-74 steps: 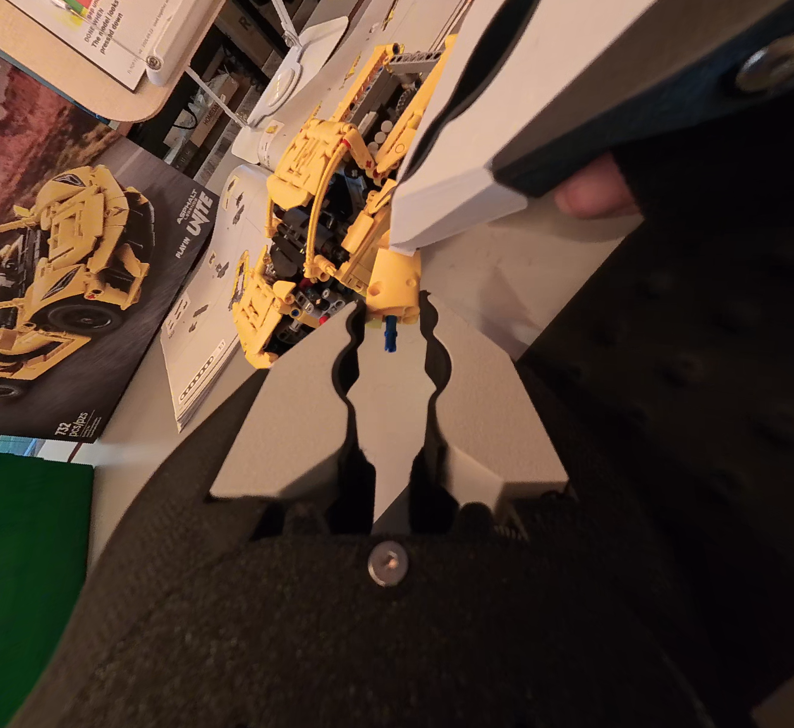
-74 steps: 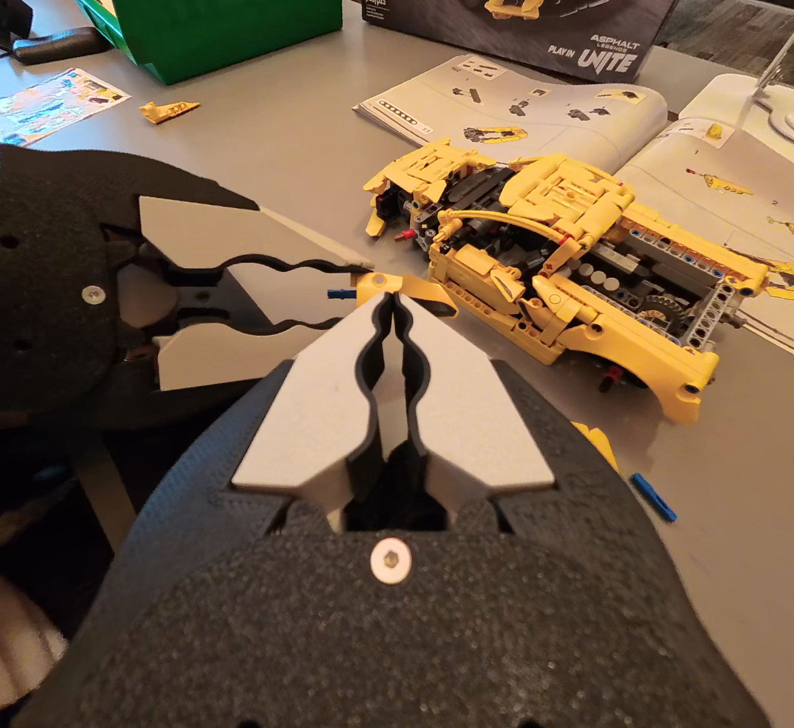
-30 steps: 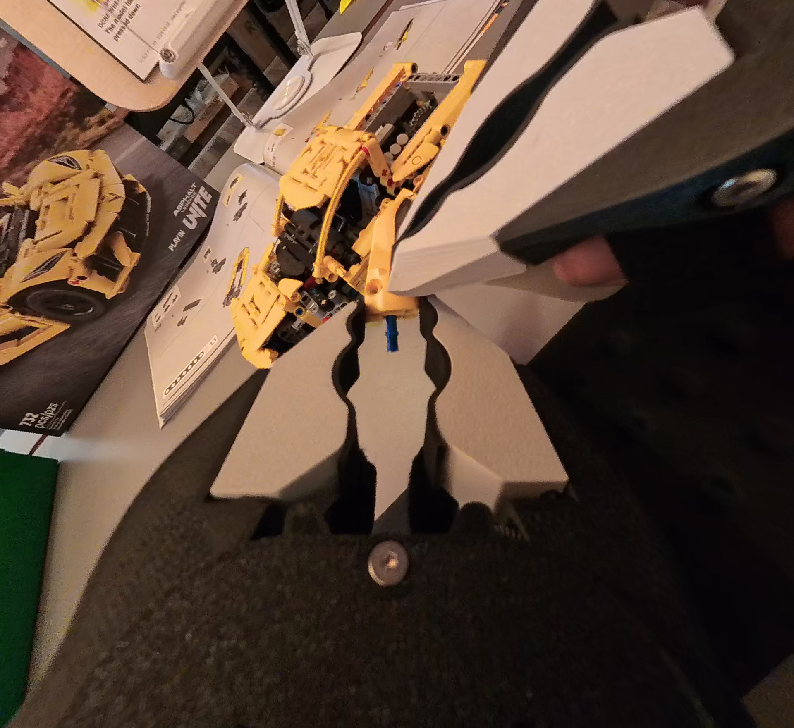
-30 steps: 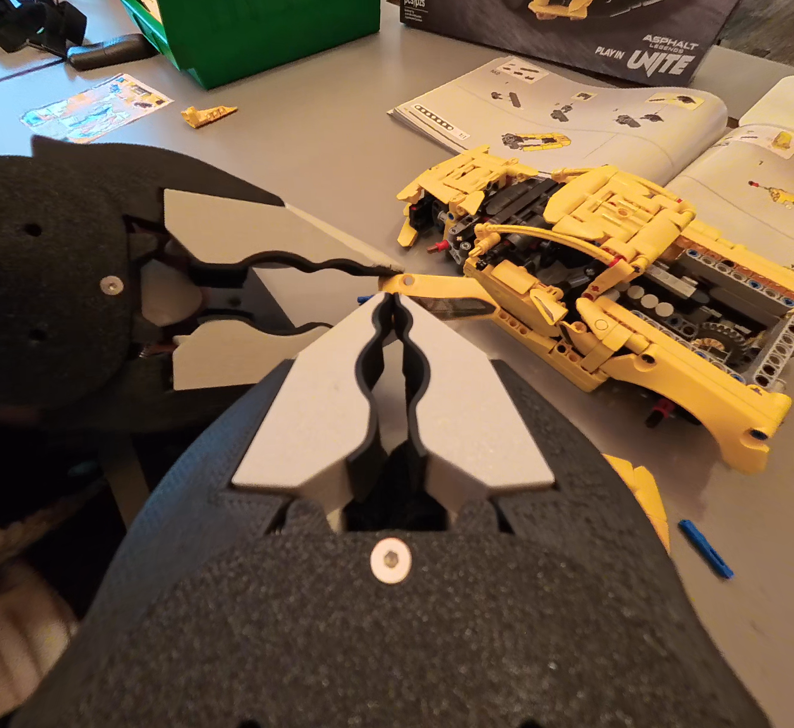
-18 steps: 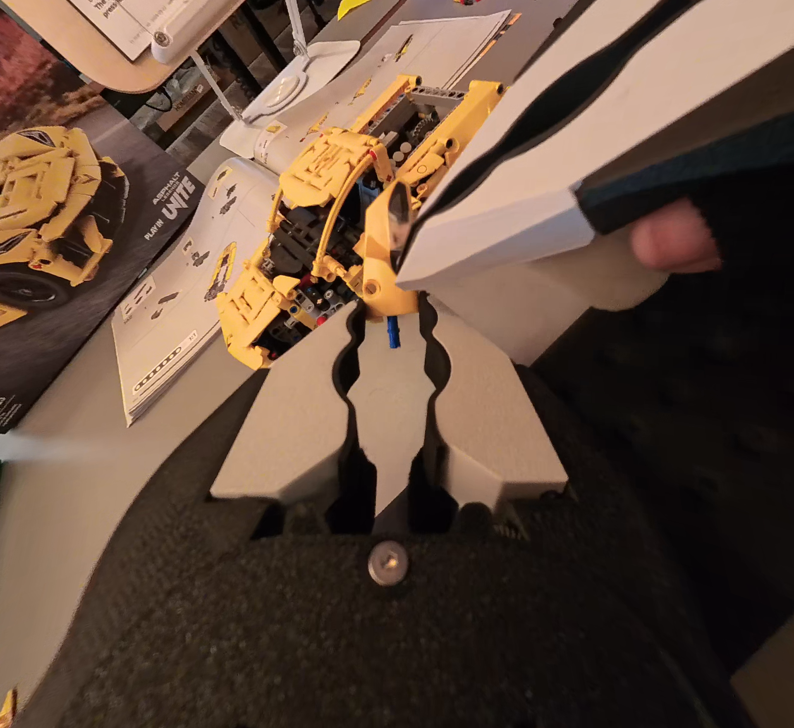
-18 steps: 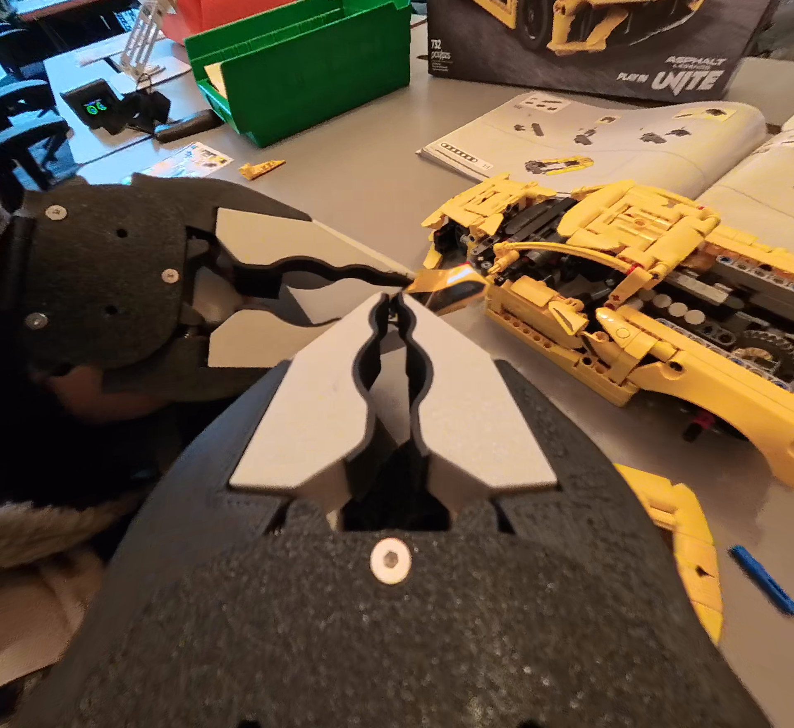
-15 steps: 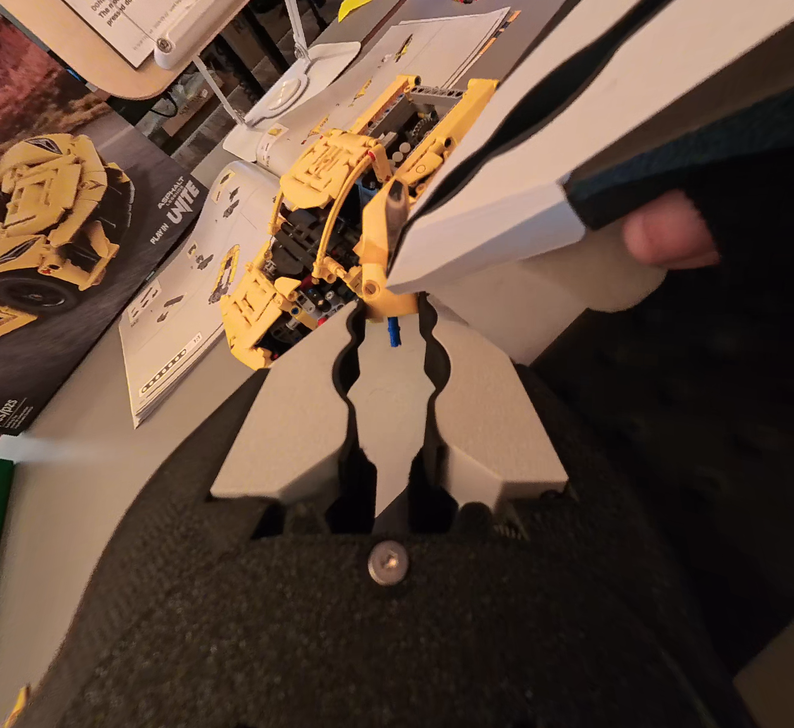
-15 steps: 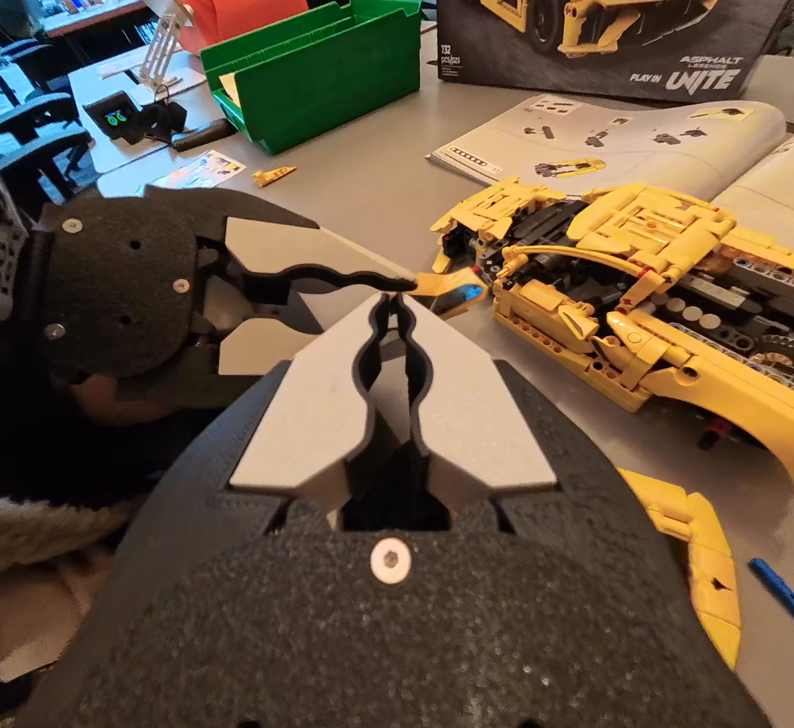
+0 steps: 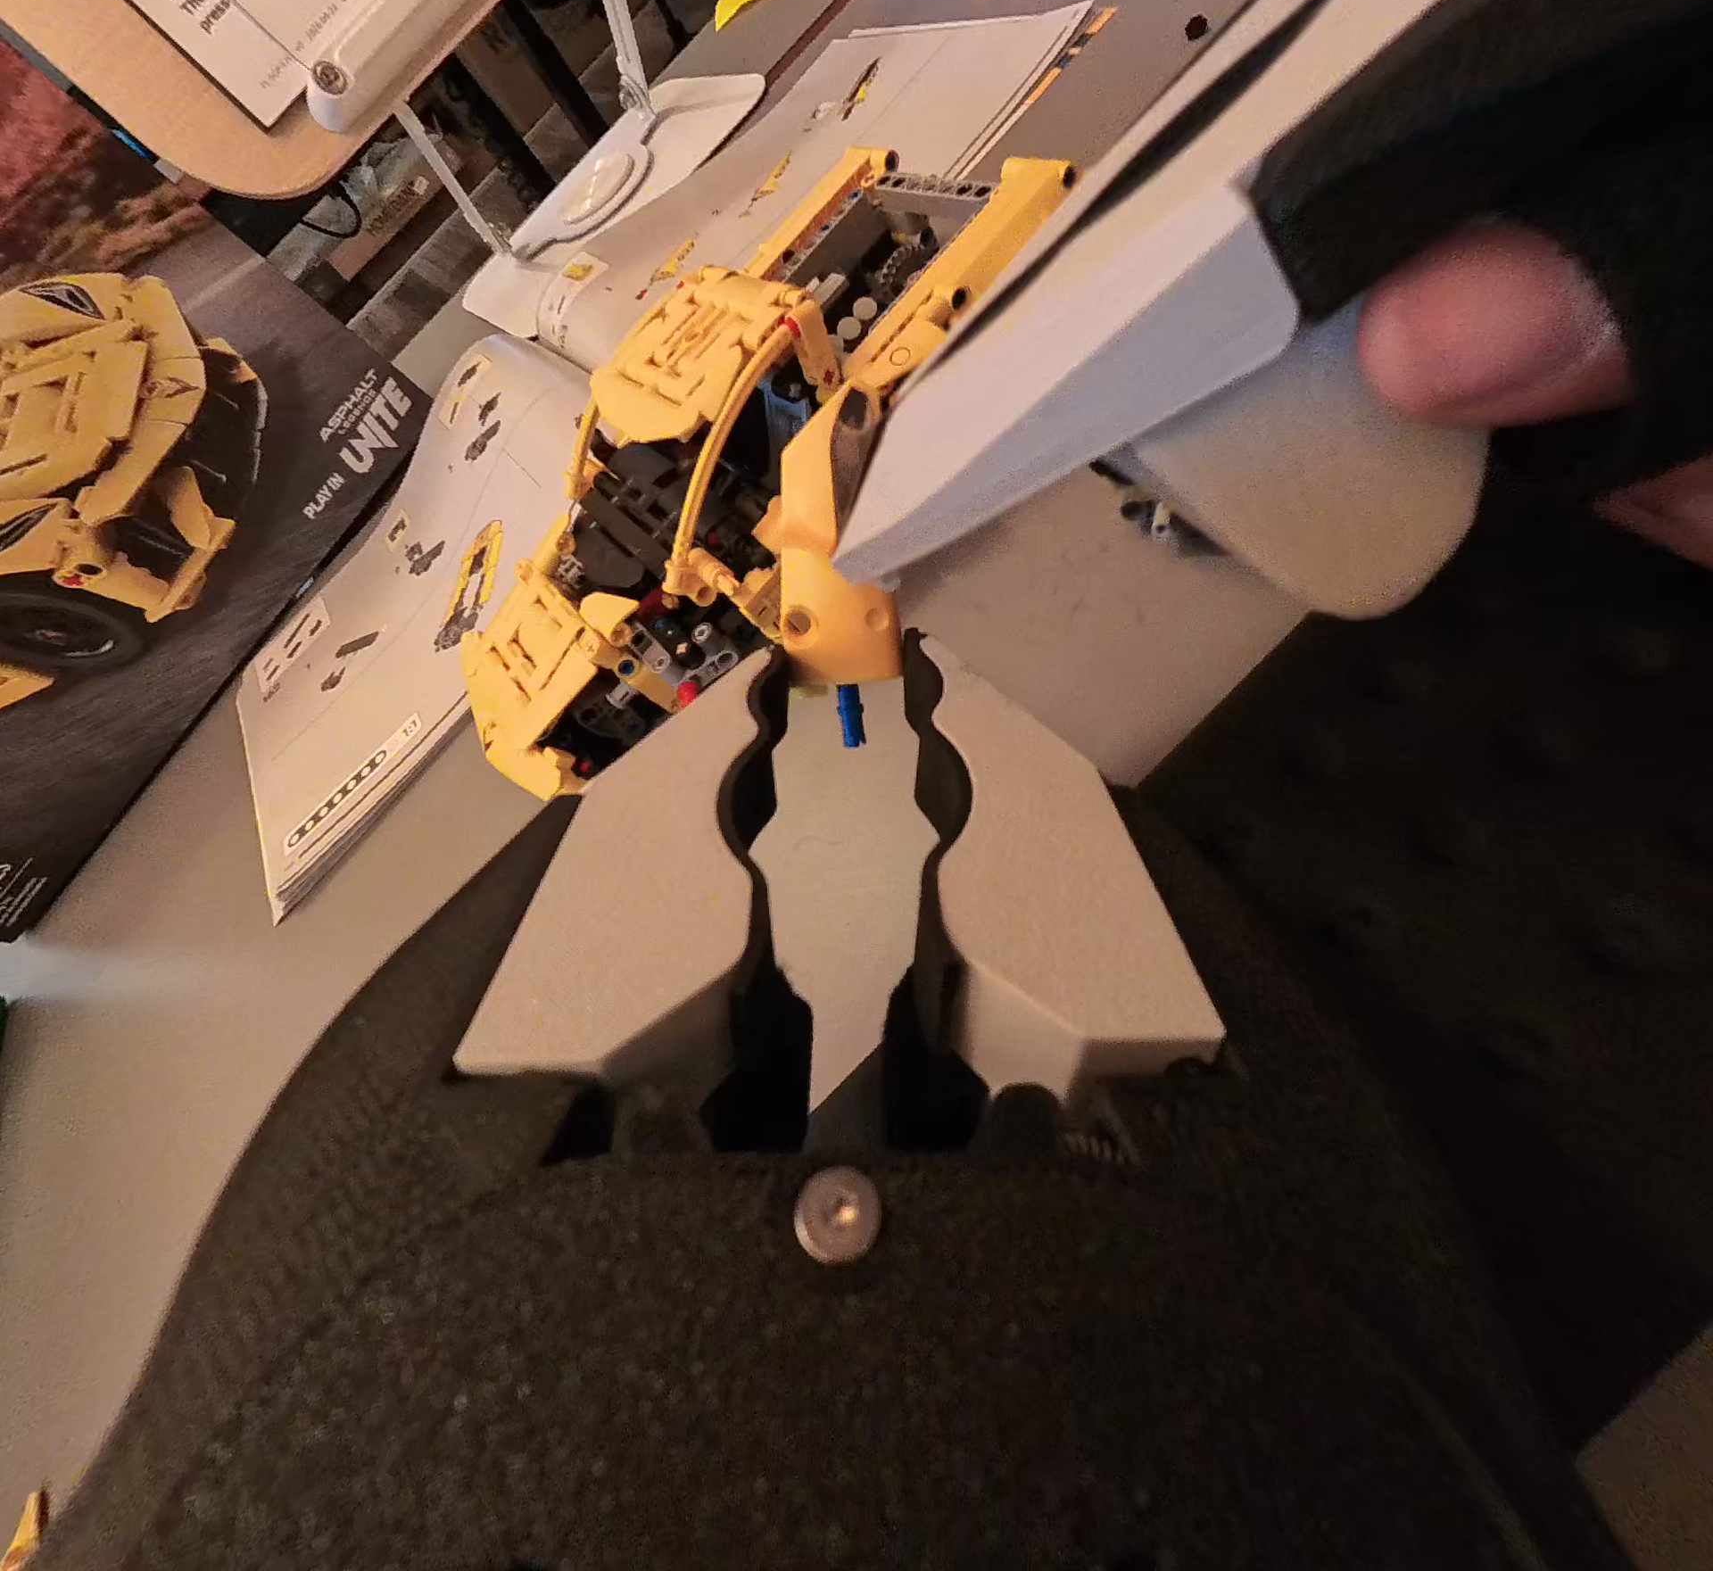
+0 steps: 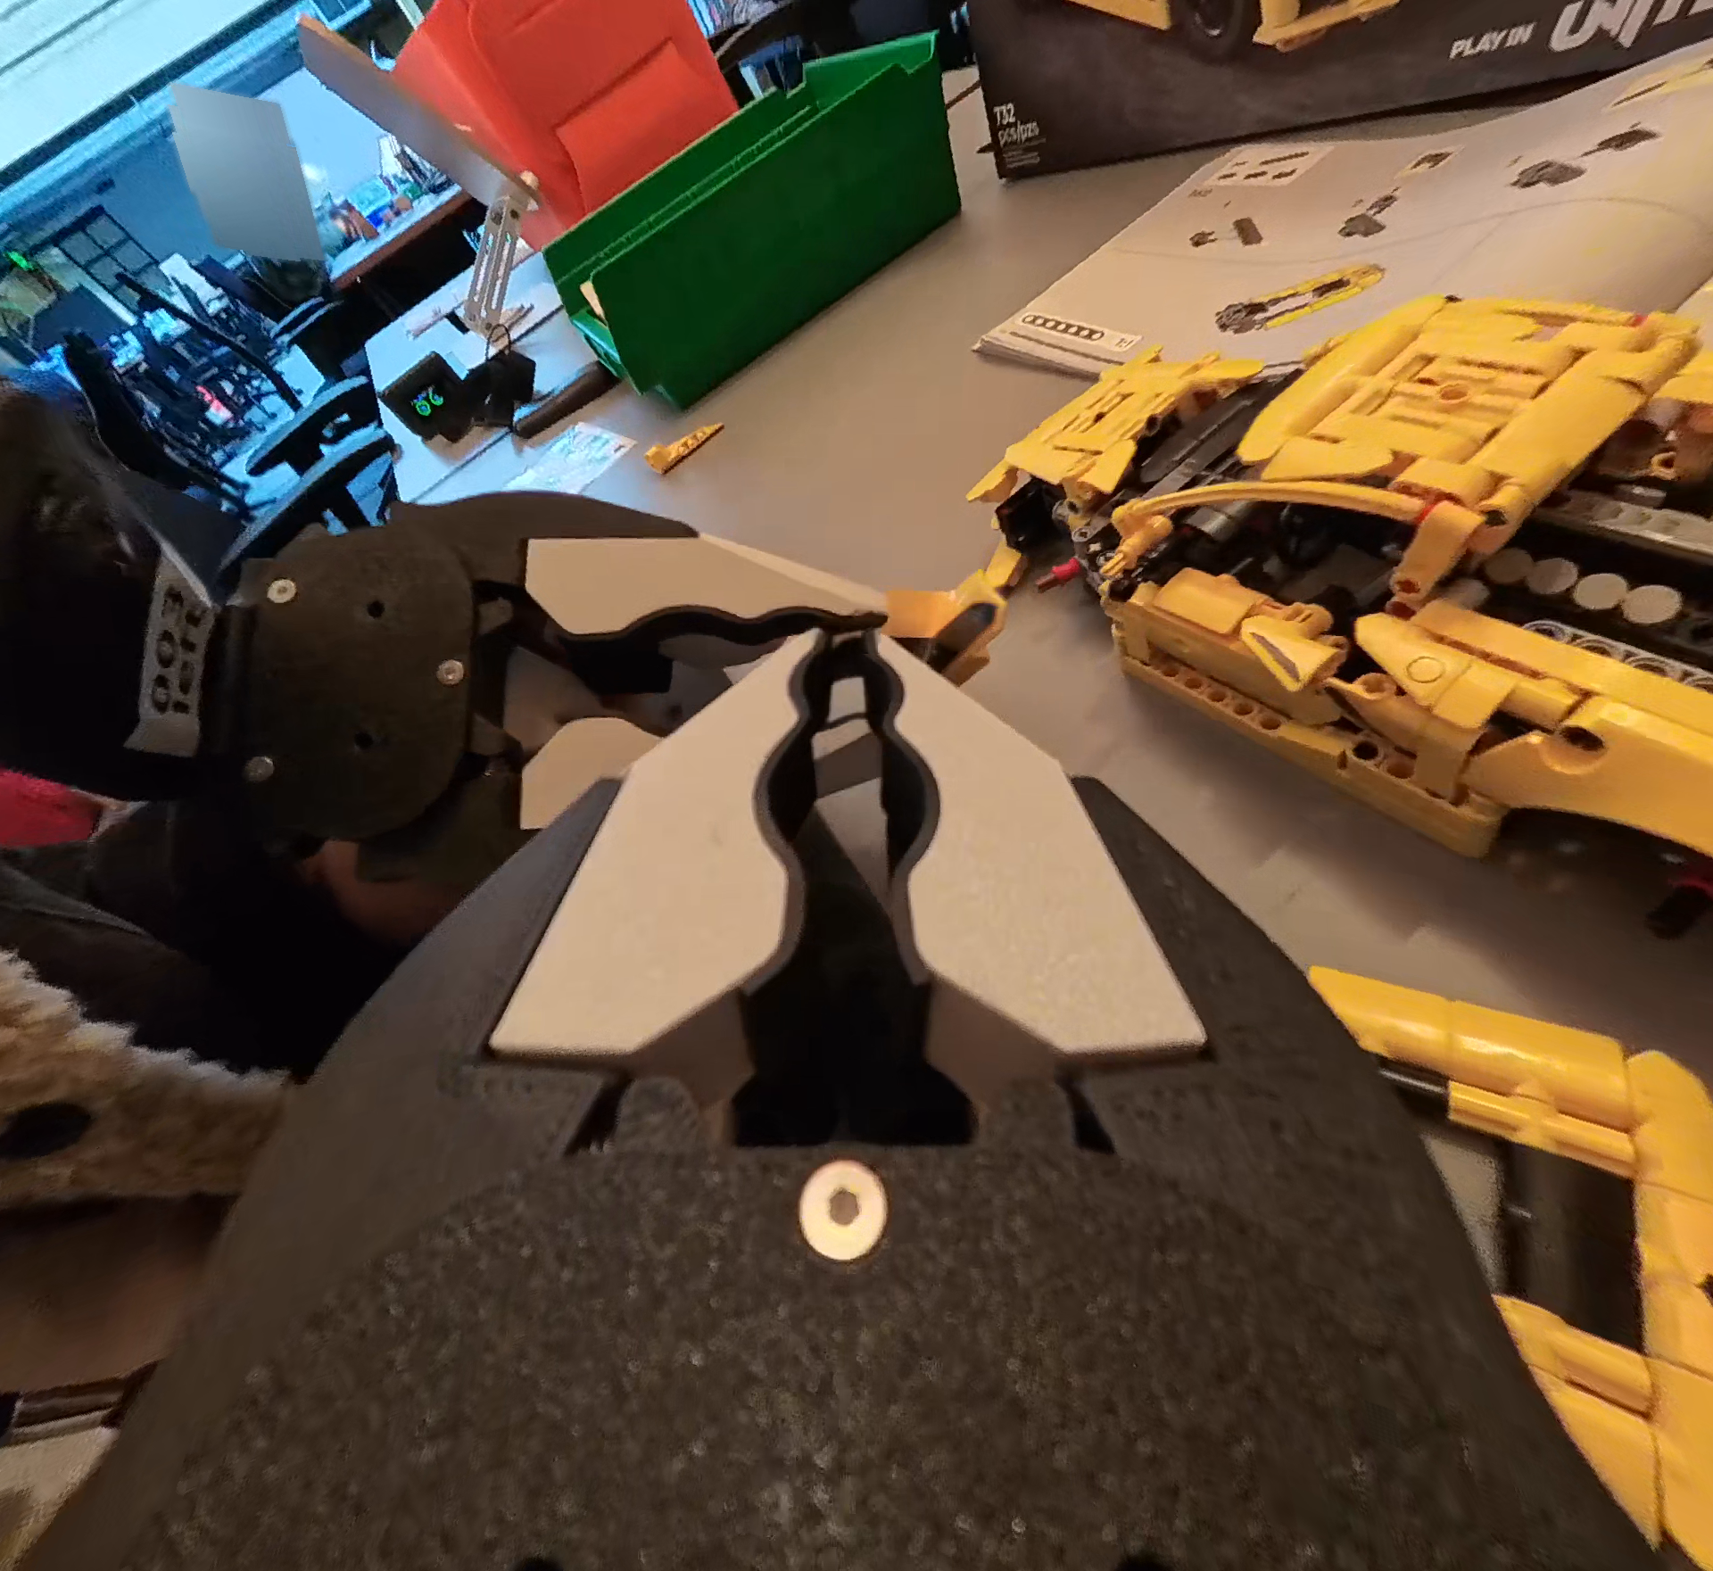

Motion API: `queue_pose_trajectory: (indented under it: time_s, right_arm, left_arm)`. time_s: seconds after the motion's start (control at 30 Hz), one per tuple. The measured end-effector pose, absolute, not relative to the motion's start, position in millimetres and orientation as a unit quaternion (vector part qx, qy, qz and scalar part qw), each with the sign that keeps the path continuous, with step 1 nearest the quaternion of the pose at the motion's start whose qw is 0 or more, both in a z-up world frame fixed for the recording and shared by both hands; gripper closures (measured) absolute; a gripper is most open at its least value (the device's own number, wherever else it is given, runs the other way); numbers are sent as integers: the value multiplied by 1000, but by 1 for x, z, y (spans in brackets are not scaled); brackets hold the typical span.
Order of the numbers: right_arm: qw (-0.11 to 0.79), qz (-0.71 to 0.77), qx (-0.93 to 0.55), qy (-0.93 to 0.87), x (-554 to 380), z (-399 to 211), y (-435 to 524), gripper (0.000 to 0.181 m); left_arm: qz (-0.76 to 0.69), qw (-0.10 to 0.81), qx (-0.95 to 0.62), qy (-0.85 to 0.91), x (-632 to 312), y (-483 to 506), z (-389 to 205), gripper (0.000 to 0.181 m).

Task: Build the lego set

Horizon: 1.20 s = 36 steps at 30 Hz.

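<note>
Both tools pinch one yellow panel above the counter.
Left tool (image 9: pixel 839 669) clamps the panel (image 9: pixel 834 563) at its rounded end by the blue pin (image 9: pixel 850 715); right tool (image 10: pixel 845 646) is closed on its far end. The panel looks light, rigid and smooth, so grip near edges. The car (image 10: pixel 1390 600) sits just beside, on the counter (image 10: pixel 834 451); open room lies left, toward the green bin (image 10: pixel 769 266).

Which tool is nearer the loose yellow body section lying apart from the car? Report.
Right: the loose yellow body section lies just right of the right tool; the left tool sits on the opposite side.
</note>
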State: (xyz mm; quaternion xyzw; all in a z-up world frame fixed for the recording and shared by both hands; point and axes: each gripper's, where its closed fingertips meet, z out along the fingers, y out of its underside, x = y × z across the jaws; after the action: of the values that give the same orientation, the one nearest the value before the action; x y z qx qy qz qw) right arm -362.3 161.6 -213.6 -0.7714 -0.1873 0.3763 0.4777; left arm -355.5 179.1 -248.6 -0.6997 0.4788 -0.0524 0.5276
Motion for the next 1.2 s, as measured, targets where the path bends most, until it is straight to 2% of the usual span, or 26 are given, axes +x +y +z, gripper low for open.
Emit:
queue_pose_trajectory:
  time_s: [0.3,0.63,0.67,0.7,0.73,0.87,0.9,1.03,1.2]
  right_arm:
    - [455,392,-771,-211,-374,-216,154,170]
    - [434,483,-737,-189,-369,-200,147,171]
    - [428,513,-716,-204,-374,-193,140,140]
    - [407,555,-695,-205,-378,-185,133,130]
    - [392,582,-685,-195,-380,-182,130,129]
    - [419,577,-682,-164,-363,-178,139,136]
    - [432,550,-693,-173,-359,-180,143,132]
    - [447,420,-762,-206,-352,-207,158,139]
    - [430,395,-788,-196,-356,-223,166,160]
  left_arm:
    - [-72,517,-708,476,-355,179,-250,157]
    - [-80,526,-701,475,-355,177,-246,158]
    - [-78,521,-706,473,-356,178,-248,158]
    - [-78,514,-711,473,-356,179,-250,158]
    - [-80,514,-712,472,-356,180,-250,158]
    - [-77,517,-710,471,-357,179,-249,158]
    - [-76,518,-709,472,-356,179,-249,158]
    - [-64,521,-704,478,-356,179,-250,158]
    - [-39,528,-691,492,-354,176,-250,158]
